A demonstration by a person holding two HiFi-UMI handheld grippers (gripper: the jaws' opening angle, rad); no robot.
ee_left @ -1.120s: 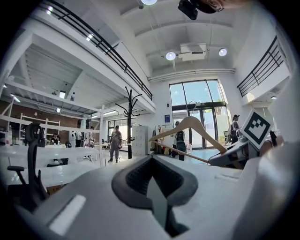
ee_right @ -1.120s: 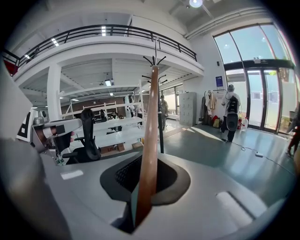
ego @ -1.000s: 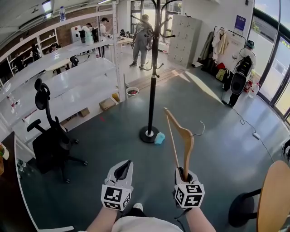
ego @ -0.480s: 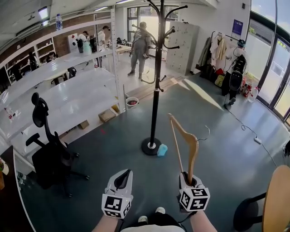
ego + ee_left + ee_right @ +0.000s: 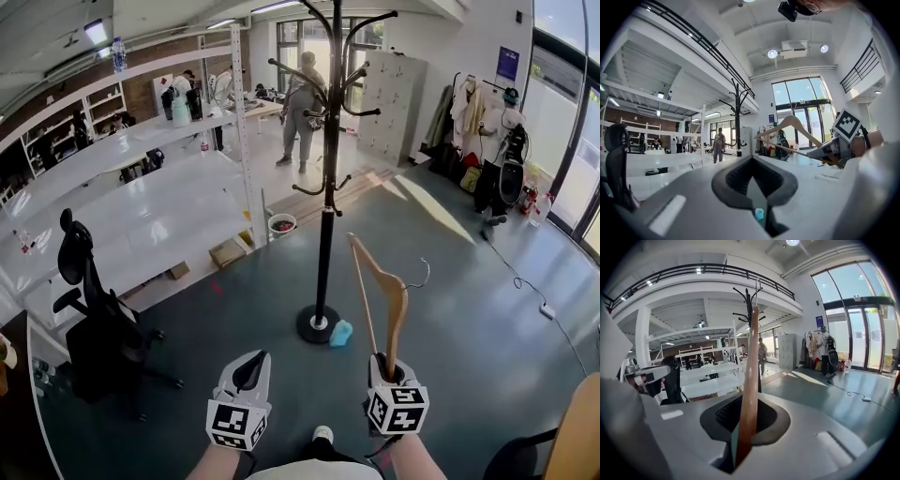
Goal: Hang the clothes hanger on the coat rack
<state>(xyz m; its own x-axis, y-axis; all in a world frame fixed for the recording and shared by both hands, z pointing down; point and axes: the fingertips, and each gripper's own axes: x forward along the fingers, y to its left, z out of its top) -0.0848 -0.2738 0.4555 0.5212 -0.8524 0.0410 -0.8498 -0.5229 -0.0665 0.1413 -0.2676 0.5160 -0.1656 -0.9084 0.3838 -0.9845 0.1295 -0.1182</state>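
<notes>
A wooden clothes hanger [image 5: 382,291] with a wire hook stands upright in my right gripper [image 5: 386,365], which is shut on its lower end; in the right gripper view the wooden arm [image 5: 749,380] rises straight out of the jaws. A tall black coat rack [image 5: 328,169] on a round base stands on the floor ahead, left of the hanger and apart from it; it also shows as the coat rack [image 5: 737,115] and the coat rack [image 5: 748,303] in the gripper views. My left gripper [image 5: 249,367] is shut and empty, held low beside the right one.
A small light-blue object [image 5: 340,333] lies by the rack's base. White shelving [image 5: 141,178] runs along the left, with a black office chair [image 5: 89,319] in front. A person [image 5: 302,108] stands far behind the rack. Clothes and bags [image 5: 483,141] sit at the right wall.
The view has tilted up and drawn nearer to the coat rack, so more of its top hooks show. Both grippers keep their pose, with the hanger still upright in the right one.
</notes>
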